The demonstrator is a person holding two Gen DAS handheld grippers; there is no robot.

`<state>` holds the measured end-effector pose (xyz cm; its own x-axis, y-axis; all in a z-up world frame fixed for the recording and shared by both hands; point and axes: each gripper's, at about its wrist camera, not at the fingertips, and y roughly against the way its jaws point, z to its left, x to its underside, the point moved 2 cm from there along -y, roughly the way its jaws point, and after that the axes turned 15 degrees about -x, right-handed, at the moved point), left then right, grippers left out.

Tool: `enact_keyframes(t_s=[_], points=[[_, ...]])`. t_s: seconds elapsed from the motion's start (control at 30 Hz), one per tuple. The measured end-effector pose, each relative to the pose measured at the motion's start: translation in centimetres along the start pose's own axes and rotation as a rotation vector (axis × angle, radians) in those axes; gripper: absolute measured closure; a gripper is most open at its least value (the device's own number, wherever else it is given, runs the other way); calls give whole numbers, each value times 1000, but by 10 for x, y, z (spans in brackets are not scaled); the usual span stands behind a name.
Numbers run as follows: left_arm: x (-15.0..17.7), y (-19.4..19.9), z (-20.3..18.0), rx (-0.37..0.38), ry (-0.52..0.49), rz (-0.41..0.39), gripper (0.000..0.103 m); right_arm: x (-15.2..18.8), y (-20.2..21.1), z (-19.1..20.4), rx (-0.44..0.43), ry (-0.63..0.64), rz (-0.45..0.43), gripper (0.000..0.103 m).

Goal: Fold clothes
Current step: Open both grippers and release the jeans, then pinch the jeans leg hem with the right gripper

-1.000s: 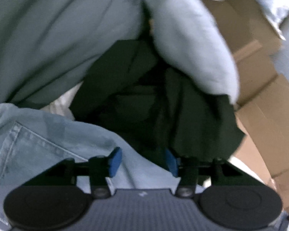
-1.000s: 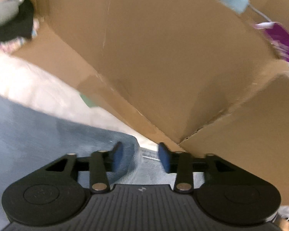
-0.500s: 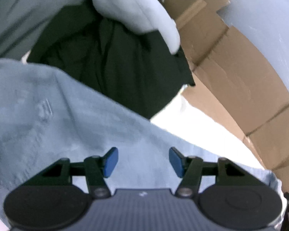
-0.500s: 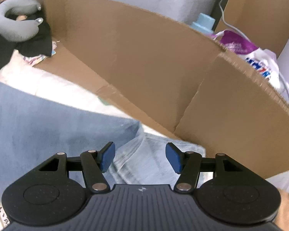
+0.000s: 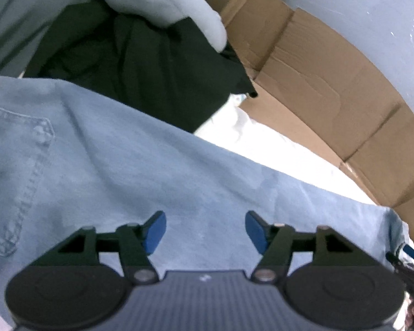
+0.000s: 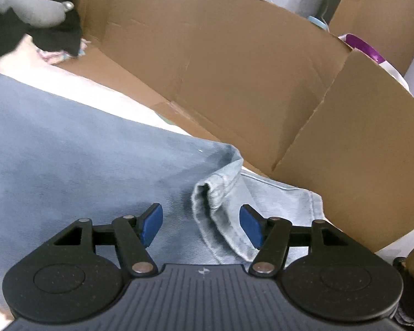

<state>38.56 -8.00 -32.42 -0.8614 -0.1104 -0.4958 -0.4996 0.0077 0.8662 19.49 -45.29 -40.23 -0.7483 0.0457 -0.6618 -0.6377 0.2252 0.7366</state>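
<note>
Now both grippers — left gripper (image 5: 205,230) and right gripper (image 6: 200,223) — are spread wide, holding nothing, just above the jeans (image 5: 140,171) lying flat beside a cardboard box (image 6: 220,63).

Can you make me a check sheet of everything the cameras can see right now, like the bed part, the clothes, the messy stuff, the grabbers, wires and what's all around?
Surface: white surface, mostly covered by clothes.
Job's things: light blue jeans spread flat, back pocket showing; hem end bunched up.
Clutter: dark green garment, pale garment on top of it, grey plush thing on black cloth.
Grippers: left gripper open over the jeans, holding nothing; right gripper open, astride the hem.
Cables: nothing seen.
Surroundings: cardboard box walls, purple and white bag behind them.
</note>
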Motion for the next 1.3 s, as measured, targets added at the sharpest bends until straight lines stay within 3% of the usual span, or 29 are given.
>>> enact_keyframes(t_s=[0.37,0.67,0.93,1.3], points=[[18,-5,11,-12,0,41,36,4,-8,-27,108,-41,7,38],[27,-6,8,-13,-21,60,36,3,4,-74,100,-172,-41,63],[30,-6,5,-29,-36,65,36,5,-4,-102,16,-273,-26,64],[29,-12,-5,-37,-53,75,35,8,-17,-137,-104,-397,11,57]])
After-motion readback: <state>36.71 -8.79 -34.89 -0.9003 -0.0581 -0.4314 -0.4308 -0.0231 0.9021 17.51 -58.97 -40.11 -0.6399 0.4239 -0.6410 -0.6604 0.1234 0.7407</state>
